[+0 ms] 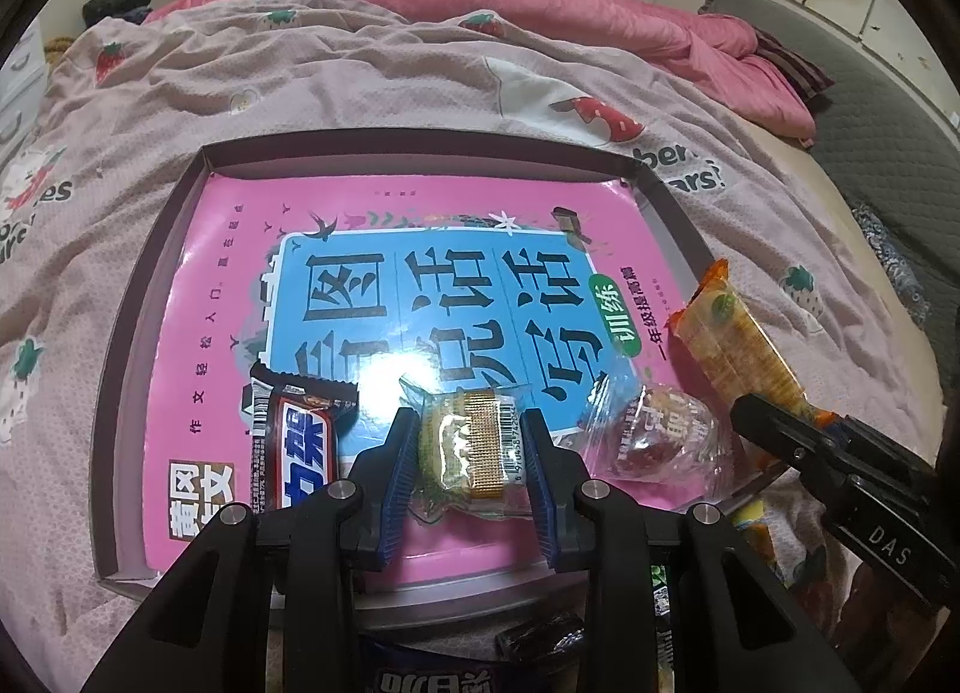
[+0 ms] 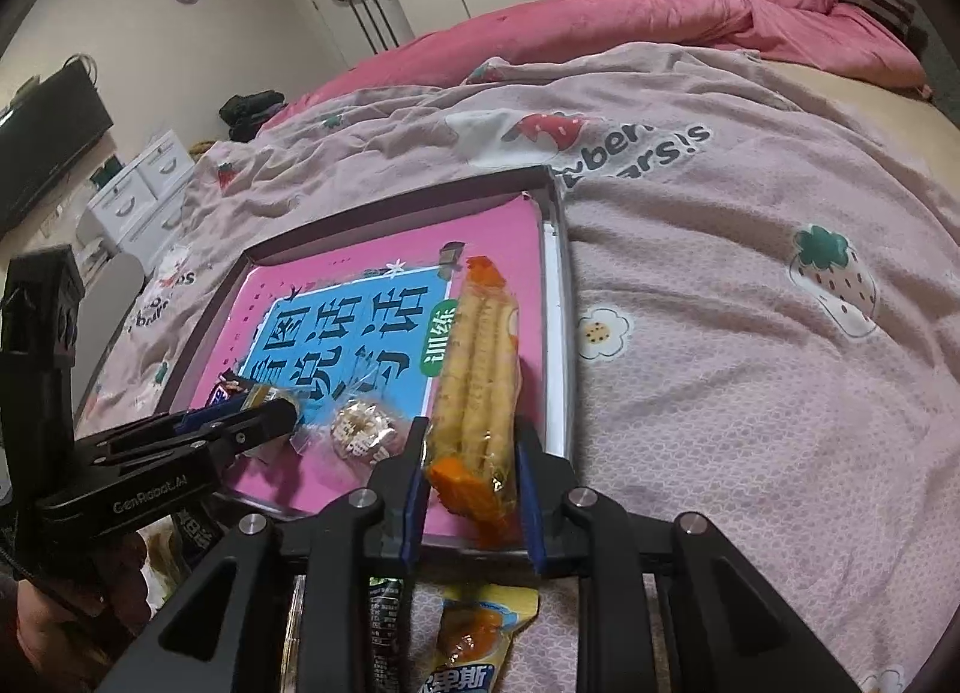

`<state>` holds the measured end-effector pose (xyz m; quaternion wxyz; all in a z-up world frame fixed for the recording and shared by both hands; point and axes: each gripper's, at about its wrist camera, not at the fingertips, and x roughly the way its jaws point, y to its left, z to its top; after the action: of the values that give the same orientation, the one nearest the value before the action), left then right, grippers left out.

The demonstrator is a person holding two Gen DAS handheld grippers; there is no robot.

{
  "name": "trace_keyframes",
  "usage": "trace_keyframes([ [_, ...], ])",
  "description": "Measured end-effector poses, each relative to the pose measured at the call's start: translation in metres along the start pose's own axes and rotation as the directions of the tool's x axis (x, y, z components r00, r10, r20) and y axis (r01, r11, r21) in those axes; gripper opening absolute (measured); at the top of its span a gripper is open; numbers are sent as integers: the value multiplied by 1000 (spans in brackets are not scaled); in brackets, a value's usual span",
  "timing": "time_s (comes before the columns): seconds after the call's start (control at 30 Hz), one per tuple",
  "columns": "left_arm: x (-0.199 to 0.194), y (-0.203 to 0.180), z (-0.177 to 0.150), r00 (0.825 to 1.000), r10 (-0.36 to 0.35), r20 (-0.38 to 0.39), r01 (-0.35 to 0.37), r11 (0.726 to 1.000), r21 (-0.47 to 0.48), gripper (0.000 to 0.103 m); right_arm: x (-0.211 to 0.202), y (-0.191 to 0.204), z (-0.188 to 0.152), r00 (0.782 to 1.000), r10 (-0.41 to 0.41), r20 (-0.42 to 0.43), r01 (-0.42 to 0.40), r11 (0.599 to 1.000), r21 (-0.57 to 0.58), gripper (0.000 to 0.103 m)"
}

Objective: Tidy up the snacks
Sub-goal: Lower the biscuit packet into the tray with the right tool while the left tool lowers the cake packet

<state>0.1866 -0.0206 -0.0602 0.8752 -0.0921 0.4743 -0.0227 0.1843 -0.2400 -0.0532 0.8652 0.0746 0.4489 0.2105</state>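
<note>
A: What was the left gripper [image 1: 474,447] doing?

B: It was clamped on a small cake [image 1: 465,447] in clear wrap, low in the centre of the left wrist frame. The blue pads pressed both sides of the packet, just above the pink book [image 1: 420,285] lining the tray [image 1: 150,285].

A: And the right gripper [image 2: 471,471]?

B: It gripped the near end of a long biscuit pack [image 2: 477,369], lower centre of the right wrist frame. The pack ran up the frame along the tray's right side, over the book.

A: What else lay in the tray?

B: A dark chocolate bar [image 1: 297,441] sat left of the cake, and a round sweet [image 1: 654,435] in crinkled film sat to its right. More packets lay on the blanket [image 2: 750,393] at the bottom edge of both frames, among them a yellow pouch [image 2: 480,639].

A: So which step was this?

B: I judged it to be placing: both snacks were over the tray's near edge and in line with the ones already there.

A: What would the next move need?

B: Probably lowering each packet flat, then opening the jaws without dragging the film. The glossy book could let packets slide, so a gentle release seemed wise. Whether either packet already touched the book, I couldn't tell.
</note>
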Motion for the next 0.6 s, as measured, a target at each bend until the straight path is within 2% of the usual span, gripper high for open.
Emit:
trace_keyframes([
  [0.4, 0, 0, 0, 1000, -10, 4, 10, 1000, -2, 36, -8, -1, 2, 999, 16, 32, -16, 1000, 1, 30],
  [0.6, -1, 1, 0, 1000, -19, 1, 19, 1000, -7, 36, -11, 0, 1, 999, -14, 49, 16, 1000, -25, 30],
])
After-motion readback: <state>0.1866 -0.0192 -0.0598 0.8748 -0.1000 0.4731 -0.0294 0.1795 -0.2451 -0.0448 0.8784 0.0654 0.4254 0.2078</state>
